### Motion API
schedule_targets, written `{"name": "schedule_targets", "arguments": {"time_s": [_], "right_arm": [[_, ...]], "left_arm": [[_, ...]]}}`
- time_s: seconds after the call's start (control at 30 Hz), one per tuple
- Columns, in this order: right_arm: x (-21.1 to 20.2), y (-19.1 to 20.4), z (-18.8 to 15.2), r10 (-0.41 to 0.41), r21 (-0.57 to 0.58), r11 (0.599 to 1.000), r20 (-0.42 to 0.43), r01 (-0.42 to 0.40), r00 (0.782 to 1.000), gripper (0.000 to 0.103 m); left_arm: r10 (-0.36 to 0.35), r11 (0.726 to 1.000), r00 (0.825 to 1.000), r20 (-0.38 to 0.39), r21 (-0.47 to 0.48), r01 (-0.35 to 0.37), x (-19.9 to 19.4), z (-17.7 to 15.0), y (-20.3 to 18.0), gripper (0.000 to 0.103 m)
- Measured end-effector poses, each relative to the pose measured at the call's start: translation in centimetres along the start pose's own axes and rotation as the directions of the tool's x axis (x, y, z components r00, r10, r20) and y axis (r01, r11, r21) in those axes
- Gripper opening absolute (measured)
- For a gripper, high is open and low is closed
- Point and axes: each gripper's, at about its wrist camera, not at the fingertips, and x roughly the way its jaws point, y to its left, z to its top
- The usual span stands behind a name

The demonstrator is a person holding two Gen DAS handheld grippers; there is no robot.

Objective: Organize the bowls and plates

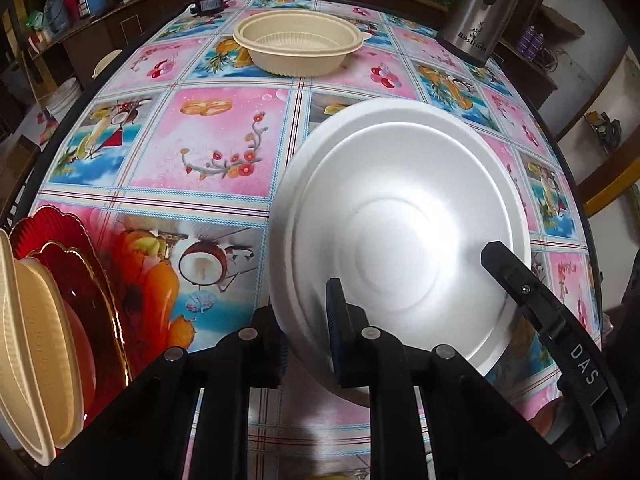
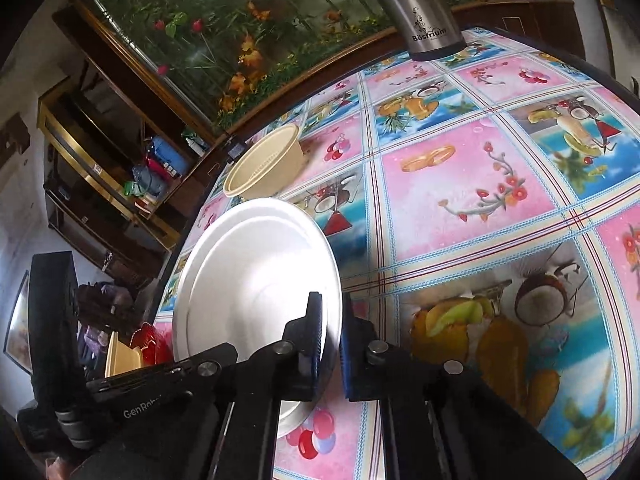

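Observation:
A white foam plate [image 1: 400,248] stands tilted on edge above the table, held from both sides. My left gripper [image 1: 304,316] is shut on its lower rim, one finger in front and one behind. The right gripper's finger [image 1: 516,276] presses the rim on the opposite side. In the right wrist view the same white plate [image 2: 256,280] sits pinched between the pads of my right gripper [image 2: 330,320], and the left gripper [image 2: 52,320] shows beyond it at the left. A cream ribbed bowl [image 1: 298,46] [image 2: 264,168] rests upright at the table's far side.
Red scalloped plates [image 1: 92,280] [image 2: 150,344] and cream bowls [image 1: 36,340] stand on edge at the near left. A steel flask [image 1: 480,8] [image 2: 424,16] stands at the far right corner. The flowered tablecloth [image 1: 208,148] covers the round-edged table; shelves lie beyond.

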Motion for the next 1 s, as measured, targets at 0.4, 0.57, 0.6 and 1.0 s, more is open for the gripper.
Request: {"name": "schedule_targets", "arguments": {"time_s": [0.4,0.57,0.6,1.0], "right_arm": [[-1.5,1.5,-0.1,0.049,-0.011,0.999,0.030,-0.049,0.998,0.007],[-2.5,3.0,0.1,0.091,-0.024,0.996,0.048,-0.090,0.995,0.007],[-2.8,3.3,0.1,0.099,-0.029,0.995,0.051,-0.098,0.994,0.007],[-4.6,7.9,-0.2,0.187,-0.091,0.980,0.082,-0.179,0.979,0.007]], "left_arm": [[0.035,0.999,0.989,0.146,0.033,-0.040,-3.7,-0.9,0.6,0.015],[0.045,0.998,0.976,0.215,0.027,-0.052,-6.0,-1.4,1.4,0.015],[0.048,0.998,0.972,0.228,0.024,-0.055,-6.4,-1.4,1.7,0.015],[0.080,0.997,0.933,0.351,-0.010,-0.082,-10.6,-2.6,4.8,0.015]]}}
